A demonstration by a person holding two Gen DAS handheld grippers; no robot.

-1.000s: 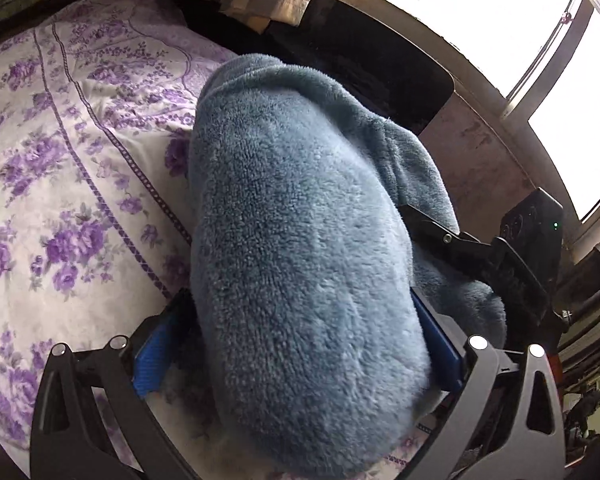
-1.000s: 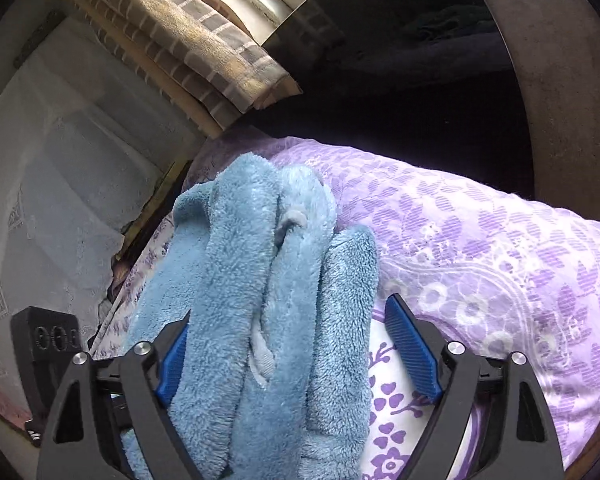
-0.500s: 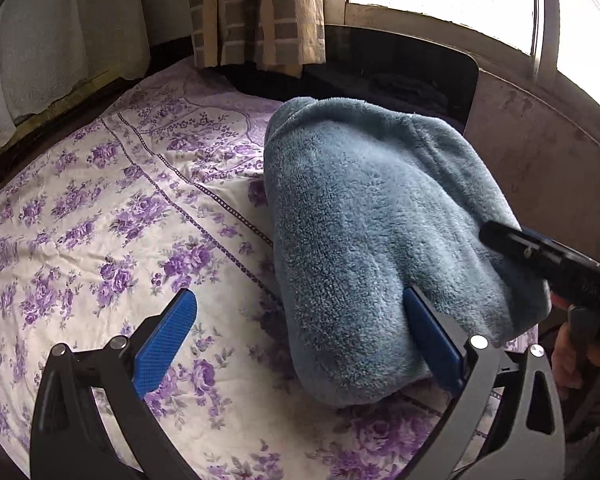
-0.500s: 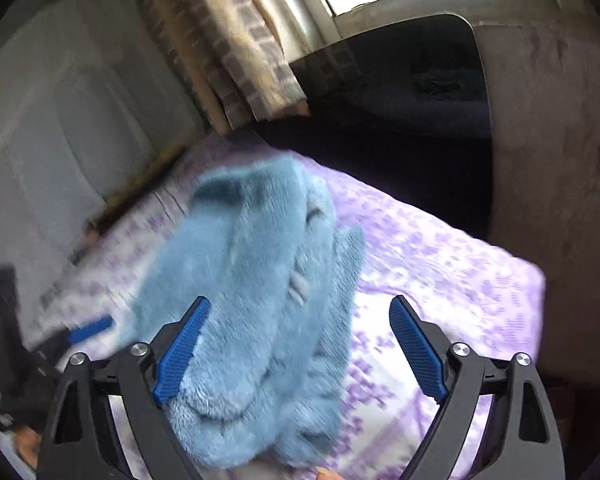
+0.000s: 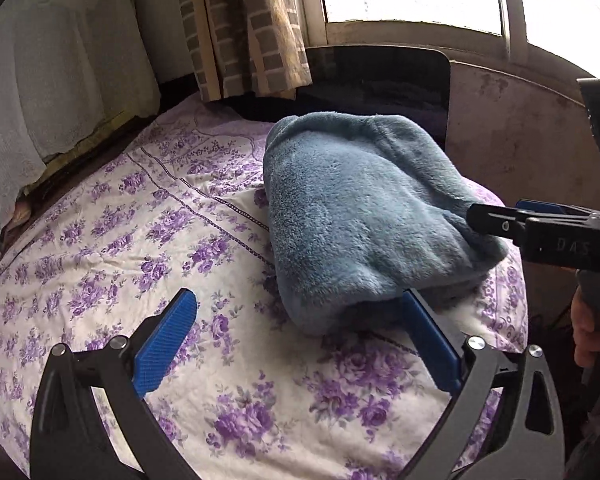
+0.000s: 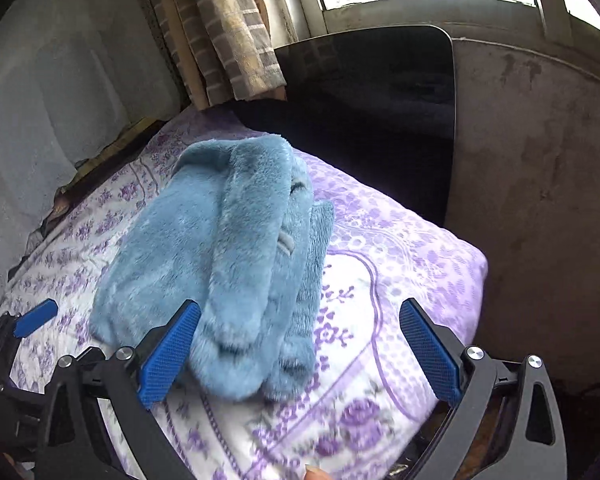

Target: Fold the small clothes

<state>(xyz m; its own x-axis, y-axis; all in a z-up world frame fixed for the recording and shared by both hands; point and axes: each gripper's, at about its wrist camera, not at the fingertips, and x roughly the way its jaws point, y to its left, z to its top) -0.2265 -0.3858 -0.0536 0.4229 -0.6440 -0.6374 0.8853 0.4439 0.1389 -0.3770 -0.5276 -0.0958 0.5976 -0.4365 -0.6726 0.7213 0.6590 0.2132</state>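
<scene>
1. Floral bedsheet (image 5: 112, 240) fills lower left of the left wrist view.
2. Folded blue fleece garment (image 5: 364, 216) sits centre-right, resting on the sheet.
3. Left gripper (image 5: 300, 344) wide, empty, bottom centre.
4. Right gripper (image 6: 300, 352) wide, empty; fleece edge lies between its pads, ungripped.
5. Judgement: fold looks complete, release step. Next: back off or neaten.

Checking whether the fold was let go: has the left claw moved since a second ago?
Yes. The left claw has opened and backed off the blue fleece garment, now lying on the floral bedsheet.
</scene>
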